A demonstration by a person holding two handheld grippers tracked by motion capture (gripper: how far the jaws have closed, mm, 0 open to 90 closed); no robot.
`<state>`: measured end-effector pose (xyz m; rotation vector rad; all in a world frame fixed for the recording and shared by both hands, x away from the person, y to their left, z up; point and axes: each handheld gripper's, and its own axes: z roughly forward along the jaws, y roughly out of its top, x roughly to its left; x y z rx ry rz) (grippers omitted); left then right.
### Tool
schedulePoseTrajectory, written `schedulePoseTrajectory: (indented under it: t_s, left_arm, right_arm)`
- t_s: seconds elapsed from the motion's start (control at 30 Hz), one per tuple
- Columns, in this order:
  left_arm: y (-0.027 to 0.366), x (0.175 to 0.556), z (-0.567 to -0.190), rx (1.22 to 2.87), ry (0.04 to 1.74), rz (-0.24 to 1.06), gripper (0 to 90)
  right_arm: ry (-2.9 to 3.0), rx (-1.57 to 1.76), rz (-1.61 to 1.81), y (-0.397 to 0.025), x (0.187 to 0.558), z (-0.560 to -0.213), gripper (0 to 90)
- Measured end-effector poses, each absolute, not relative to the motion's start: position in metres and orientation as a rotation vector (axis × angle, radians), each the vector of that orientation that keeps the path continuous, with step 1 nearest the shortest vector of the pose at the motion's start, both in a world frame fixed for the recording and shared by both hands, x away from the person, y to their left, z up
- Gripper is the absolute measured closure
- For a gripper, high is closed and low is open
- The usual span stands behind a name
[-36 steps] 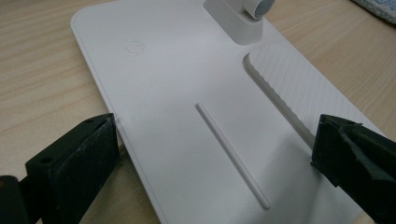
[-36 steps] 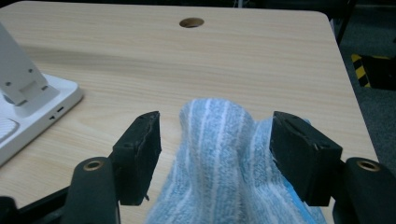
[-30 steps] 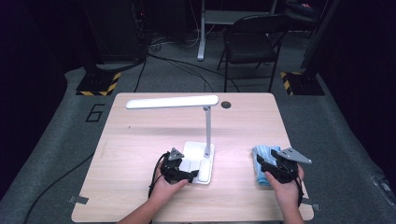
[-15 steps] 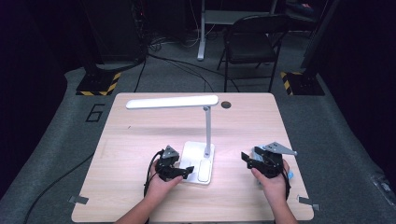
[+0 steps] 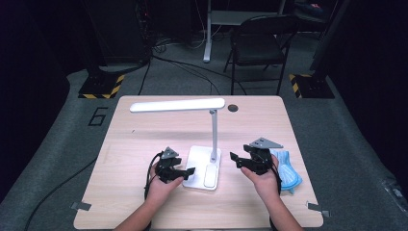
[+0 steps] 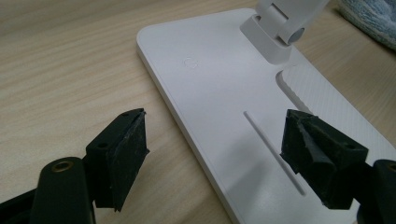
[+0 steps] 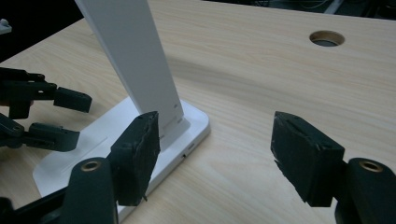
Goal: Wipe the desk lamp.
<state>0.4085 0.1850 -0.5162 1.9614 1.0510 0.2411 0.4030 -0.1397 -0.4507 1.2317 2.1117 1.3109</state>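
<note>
One white desk lamp stands at the centre of the high view on a light wooden table, its flat base just below the middle of the frame, its thin upright stem rising from the base's far end and its long head reaching toward the upper left. One blue cloth lies at the right of the frame, just beside the person's right hand. One round cable hole sits in the table near its far edge, right of the lamp head. Two grippers are in play, one on each side of the base. Beyond the table, at the top of the frame, stand one dark folding chair and two black stands with yellow-striped feet.

The left gripper hovers at the left edge of the base; in its own view the jaws stand wide apart, one over bare wood and one over the white base, gripping nothing. The right gripper sits right of the base, its jaws likewise spread wide and empty; in its own view the stem stands just beyond its left jaw, with open table between the jaws.
</note>
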Motion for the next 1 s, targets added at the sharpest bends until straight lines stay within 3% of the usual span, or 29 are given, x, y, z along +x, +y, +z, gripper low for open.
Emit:
schedulePoseTrajectory:
  t_s: [1.0]
  left_arm:
    - [0.195, 0.404, -0.512, 1.969, 1.035, 0.270, 23.5]
  right_arm:
    - [2.139, 1.161, 1.332, -0.097, 0.425, -0.439, 34.9]
